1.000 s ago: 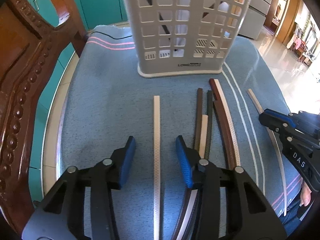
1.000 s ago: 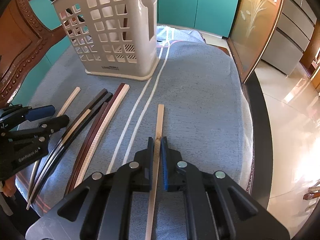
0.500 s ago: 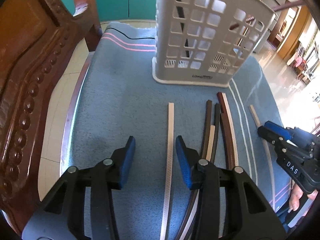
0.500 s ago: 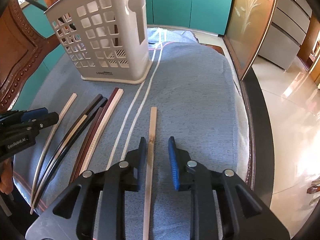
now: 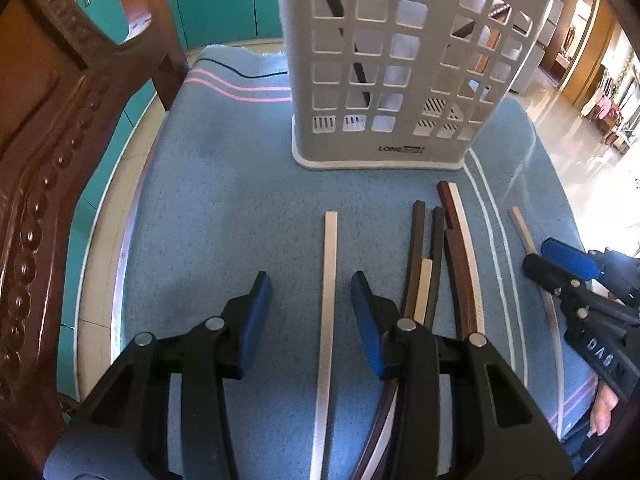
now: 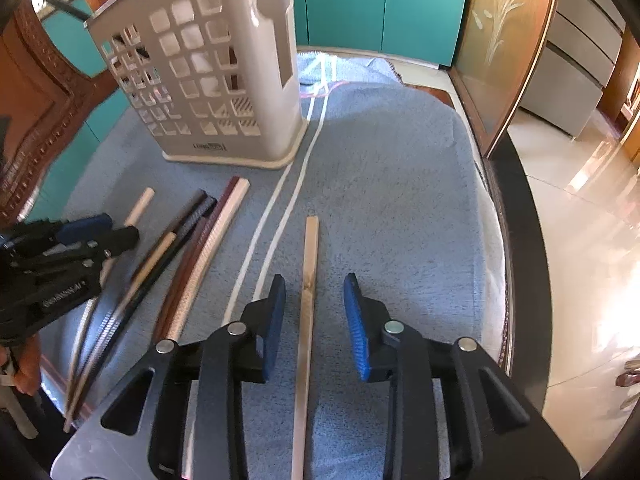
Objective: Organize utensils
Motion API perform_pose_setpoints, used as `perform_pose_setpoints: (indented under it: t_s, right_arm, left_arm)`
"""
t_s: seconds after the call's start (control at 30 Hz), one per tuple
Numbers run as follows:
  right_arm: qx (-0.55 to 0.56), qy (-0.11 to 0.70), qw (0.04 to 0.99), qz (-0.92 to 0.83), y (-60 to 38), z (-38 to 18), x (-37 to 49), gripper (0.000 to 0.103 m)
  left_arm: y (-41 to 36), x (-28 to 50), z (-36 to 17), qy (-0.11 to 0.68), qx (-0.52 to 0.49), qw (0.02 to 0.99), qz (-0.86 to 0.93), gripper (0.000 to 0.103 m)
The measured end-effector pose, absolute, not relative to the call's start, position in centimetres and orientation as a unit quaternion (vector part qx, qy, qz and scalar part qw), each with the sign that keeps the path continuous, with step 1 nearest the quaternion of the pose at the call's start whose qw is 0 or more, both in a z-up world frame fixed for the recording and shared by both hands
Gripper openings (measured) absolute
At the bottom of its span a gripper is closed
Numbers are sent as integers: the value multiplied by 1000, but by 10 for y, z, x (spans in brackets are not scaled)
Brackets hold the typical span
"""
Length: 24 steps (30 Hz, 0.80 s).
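A white slotted utensil basket point(image 5: 404, 64) stands upright on the blue cloth; it also shows in the right wrist view point(image 6: 208, 76) and holds a dark stick. My left gripper point(image 5: 312, 292) is open, its jaws on either side of a pale white chopstick point(image 5: 328, 300) lying flat. Several dark, brown and cream chopsticks point(image 5: 436, 260) lie in a bundle to its right. My right gripper point(image 6: 314, 296) is open over a light wooden chopstick point(image 6: 308, 300) lying on the cloth.
A carved wooden chair back point(image 5: 48, 152) stands at the left. The round table's dark edge point(image 6: 520, 240) curves along the right. Teal cabinets point(image 6: 380, 0) stand behind. The other gripper shows at the left of the right wrist view point(image 6: 60, 264).
My right gripper was shut on the wooden chopstick one second ago and has opened wide, leaving it flat on the cloth. My left gripper stayed open and drew back slightly from the basket.
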State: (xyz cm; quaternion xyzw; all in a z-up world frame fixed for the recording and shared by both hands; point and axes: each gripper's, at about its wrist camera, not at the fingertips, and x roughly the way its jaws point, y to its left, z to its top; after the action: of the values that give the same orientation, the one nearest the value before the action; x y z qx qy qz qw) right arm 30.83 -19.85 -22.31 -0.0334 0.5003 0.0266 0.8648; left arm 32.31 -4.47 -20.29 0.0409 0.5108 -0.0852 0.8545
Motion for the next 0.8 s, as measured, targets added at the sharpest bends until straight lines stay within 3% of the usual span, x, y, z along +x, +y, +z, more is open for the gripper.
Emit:
perform_pose_setpoints:
  t_s: [0.43,0.57,0.6,0.67,0.8]
  right_arm:
    - [-42,496,867,30,-193,-226,306,27]
    - [-4,503,862,58,-199,-224,305,8]
    - [-6,503,862,59,-198,-224,305,7]
    - [-15,499,864,60,-195,-223,303,7]
    - [-11,488,870,67,-193,-217,300,6]
  left_arm:
    - [-64,319,-198,501,64,859,-78,42]
    - [-67,314,-195,503,62,858,-89,27]
    - [-69,313,-194,503,62,857,-92,17]
    - [-73,311,-193,501,72,858,-90,8]
    - [-80,305,-194,497,73,860,-87,7]
